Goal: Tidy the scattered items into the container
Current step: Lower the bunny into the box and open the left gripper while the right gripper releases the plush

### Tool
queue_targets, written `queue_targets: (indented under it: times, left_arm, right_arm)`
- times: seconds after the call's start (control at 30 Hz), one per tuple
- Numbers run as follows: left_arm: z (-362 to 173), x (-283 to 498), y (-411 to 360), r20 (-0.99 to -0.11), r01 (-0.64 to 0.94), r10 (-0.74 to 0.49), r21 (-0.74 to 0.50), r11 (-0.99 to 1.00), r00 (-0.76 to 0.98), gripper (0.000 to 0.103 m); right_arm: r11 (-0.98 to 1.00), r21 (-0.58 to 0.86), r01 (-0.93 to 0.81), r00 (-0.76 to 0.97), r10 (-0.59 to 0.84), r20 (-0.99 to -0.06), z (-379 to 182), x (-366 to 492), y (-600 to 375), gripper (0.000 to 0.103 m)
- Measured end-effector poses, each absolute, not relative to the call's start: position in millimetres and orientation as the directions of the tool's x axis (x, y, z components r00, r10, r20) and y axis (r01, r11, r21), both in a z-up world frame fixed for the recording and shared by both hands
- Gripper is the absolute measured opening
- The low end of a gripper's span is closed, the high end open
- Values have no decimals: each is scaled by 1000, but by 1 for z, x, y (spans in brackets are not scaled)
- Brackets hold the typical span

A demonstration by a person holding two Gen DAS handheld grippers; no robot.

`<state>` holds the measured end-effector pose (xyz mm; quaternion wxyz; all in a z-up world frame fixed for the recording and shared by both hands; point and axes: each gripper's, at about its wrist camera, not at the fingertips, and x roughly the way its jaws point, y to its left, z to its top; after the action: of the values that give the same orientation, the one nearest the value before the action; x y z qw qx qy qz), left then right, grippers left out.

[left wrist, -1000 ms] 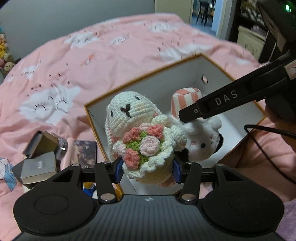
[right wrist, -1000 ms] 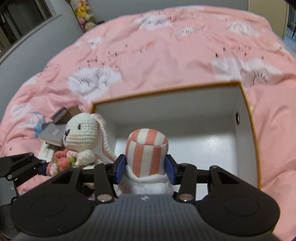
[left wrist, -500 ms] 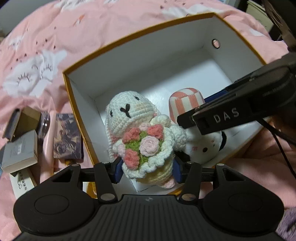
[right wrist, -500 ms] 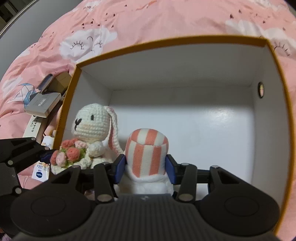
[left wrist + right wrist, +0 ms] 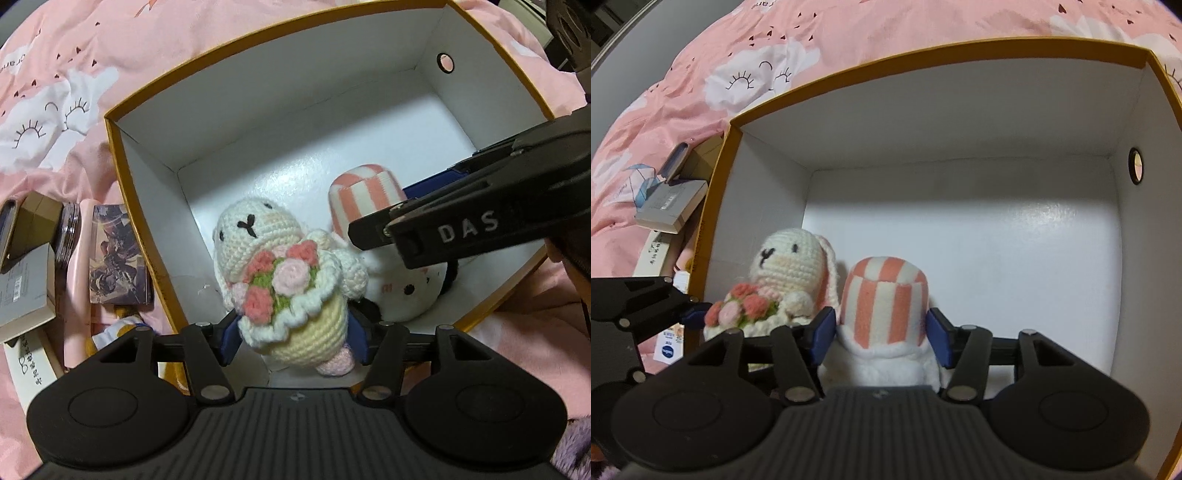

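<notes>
Since the earlier frames both grippers are sitting lower, and the box [image 5: 122, 155] is filling far more of each view; the two toys are now down inside it rather than above its rim.

Left gripper [image 5: 293, 334]: pointing steeply down into the box, at its near left corner. Its fingers [image 5: 228, 341] are opening; the crochet bunny [image 5: 284, 280] is standing between the blue pads, with a slight gap showing on the right side, so the pads are no longer pressing it.

Right gripper [image 5: 882, 339]: also pointing steeply down, to the right of the left one along the near wall of the box. Its fingers [image 5: 940, 341] are opening around the striped-hat plush [image 5: 886, 306]; gaps are showing on both sides of the hat.

Both toys are resting side by side on the white box floor, nearly touching, the bunny on the left.

Left wrist view only: the plush's white face below the striped hat, the right gripper's black finger crossing over it, and a picture card [image 5: 114, 254] lying on the pink bedspread [image 5: 55, 92] just outside the box's left wall.

Right wrist view only: the left gripper's finger tip beside the bunny's bouquet, and the empty far half of the box floor.

Small boxes [image 5: 670, 205] outside the left wall are showing in both views.
</notes>
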<state>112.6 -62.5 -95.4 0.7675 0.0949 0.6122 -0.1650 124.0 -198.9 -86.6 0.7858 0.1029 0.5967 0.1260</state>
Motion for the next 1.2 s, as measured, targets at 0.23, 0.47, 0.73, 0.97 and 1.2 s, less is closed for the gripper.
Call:
queue_targets:
  times: [0.23, 0.47, 0.73, 0.97, 1.2]
  left_arm:
    - [-78, 107, -50, -957, 375, -190, -97, 922, 220, 71]
    - [-50, 110, -39, -917, 394, -237, -99, 914, 321, 59]
    - [-80, 121, -53, -941, 442, -211, -77, 894, 263, 37]
    - [-91, 115, -53, -957, 457, -195, -79, 886, 212, 35]
    - [-95, 115, -58, -959, 465, -183, -64, 883, 216, 35]
  right_arm:
    - [933, 358, -36, 259, 355, -898, -80, 118, -214, 63]
    - [934, 357, -22, 251, 351, -902, -75, 110, -225, 64]
    - [928, 373, -17, 233, 366, -901, -81, 106, -226, 59]
    - [928, 373, -16, 218, 368, -904, -84, 110, -230, 58]
    - [910, 414, 3, 199, 405, -892, -93, 111, -226, 46]
